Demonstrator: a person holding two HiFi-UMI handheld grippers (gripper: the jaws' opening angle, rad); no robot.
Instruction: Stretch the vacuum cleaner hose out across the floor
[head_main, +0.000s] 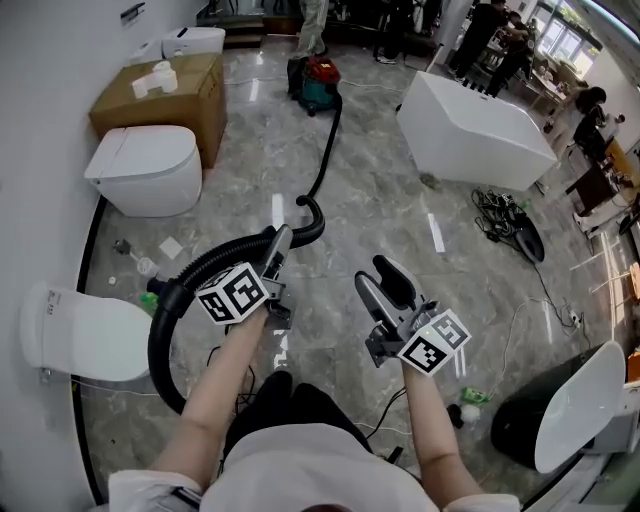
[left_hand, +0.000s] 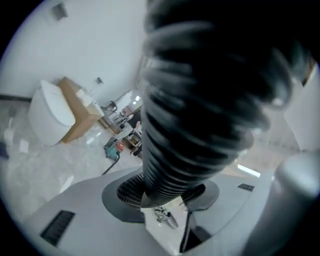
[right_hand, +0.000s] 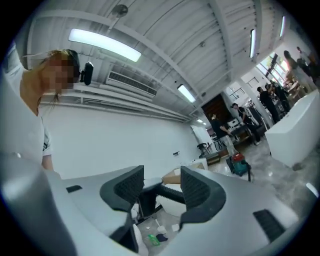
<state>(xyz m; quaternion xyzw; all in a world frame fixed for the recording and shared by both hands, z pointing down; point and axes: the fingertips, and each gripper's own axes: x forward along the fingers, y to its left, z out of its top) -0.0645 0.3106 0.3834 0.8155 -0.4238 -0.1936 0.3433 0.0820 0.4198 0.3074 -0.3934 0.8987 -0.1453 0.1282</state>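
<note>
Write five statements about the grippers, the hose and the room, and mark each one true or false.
1. The left gripper is shut on the hose. True.
2. The right gripper grips the hose too. False: its jaws stand apart with nothing between them.
3. The vacuum cleaner stands at the person's feet. False: it stands far across the floor.
4. A cardboard box stands next to a white toilet. True.
5. The hose lies in one straight line. False: it bends in a loop by the left gripper.
</note>
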